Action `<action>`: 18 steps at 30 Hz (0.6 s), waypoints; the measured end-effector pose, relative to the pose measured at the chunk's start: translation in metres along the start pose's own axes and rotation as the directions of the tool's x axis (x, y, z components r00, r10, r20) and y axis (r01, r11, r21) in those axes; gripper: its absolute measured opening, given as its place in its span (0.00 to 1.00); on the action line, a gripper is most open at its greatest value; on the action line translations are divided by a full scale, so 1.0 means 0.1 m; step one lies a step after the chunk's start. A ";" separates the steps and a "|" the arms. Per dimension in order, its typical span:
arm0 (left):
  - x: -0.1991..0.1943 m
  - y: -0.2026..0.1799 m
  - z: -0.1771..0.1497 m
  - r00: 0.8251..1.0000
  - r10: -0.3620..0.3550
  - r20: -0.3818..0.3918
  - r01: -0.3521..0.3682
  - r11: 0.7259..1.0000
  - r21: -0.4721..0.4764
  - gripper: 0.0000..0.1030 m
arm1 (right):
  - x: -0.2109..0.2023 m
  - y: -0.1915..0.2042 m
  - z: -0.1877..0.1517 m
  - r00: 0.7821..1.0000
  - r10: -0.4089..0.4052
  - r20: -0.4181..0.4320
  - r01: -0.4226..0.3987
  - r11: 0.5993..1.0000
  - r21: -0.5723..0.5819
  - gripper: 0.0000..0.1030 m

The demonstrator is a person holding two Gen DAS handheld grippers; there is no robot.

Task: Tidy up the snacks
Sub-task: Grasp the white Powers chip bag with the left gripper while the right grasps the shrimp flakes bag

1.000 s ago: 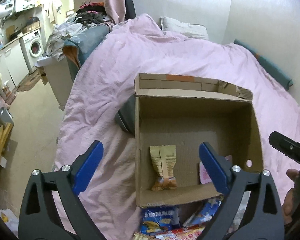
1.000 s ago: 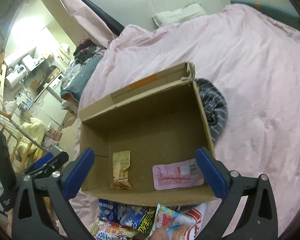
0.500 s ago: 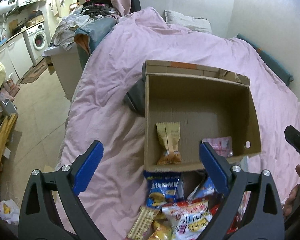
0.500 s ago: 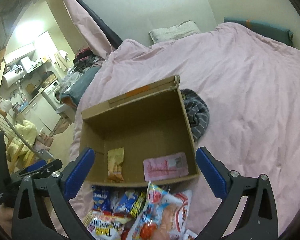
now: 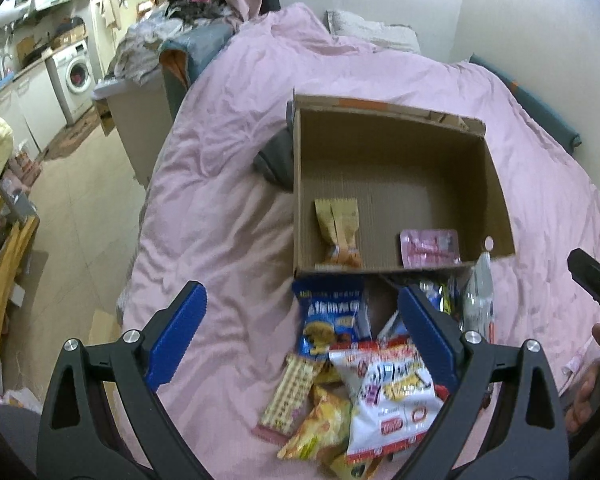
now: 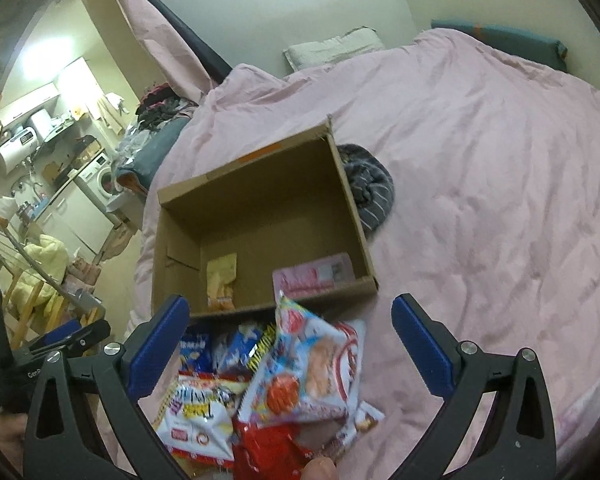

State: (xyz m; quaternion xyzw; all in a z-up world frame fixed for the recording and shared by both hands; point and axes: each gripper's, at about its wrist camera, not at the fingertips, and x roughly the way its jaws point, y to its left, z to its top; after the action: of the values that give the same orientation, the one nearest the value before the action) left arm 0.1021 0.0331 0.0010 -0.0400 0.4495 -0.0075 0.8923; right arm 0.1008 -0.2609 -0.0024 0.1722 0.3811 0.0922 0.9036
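Observation:
An open cardboard box (image 5: 496, 184) (image 6: 352, 204) lies on the pink bed. Inside it are a tan snack packet (image 5: 338, 228) (image 6: 221, 280) and a pink packet (image 5: 430, 246) (image 6: 314, 276). A pile of snack bags (image 5: 384, 384) (image 6: 284, 384) lies on the bed just in front of the box. My left gripper (image 5: 300, 332) is open and empty above the pile's left side. My right gripper (image 6: 290, 342) is open and empty above the pile.
A dark striped garment (image 6: 370, 188) (image 5: 276, 156) lies against the box's far side. The pink duvet (image 6: 480, 160) covers the bed. The floor, a washing machine (image 5: 78, 74) and a clothes pile (image 5: 172, 48) lie to the left. A wooden rack (image 6: 24, 300) stands nearby.
Both grippers have drawn back from the box toward me. The box looks smaller and farther, and the snack pile has come into full view under both grippers.

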 end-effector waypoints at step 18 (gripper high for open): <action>0.47 0.04 -0.80 0.920 -0.114 -0.375 0.110 0.993 -0.033 0.92 | -0.07 -0.34 -0.27 0.994 -0.062 -0.087 0.066 0.997 0.044 1.00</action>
State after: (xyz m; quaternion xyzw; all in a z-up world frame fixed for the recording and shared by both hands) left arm 0.0655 0.0300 -0.0848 -0.0687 0.6090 -0.0635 0.7876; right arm 0.0776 -0.2875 -0.0287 0.1766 0.4268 0.0616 0.8848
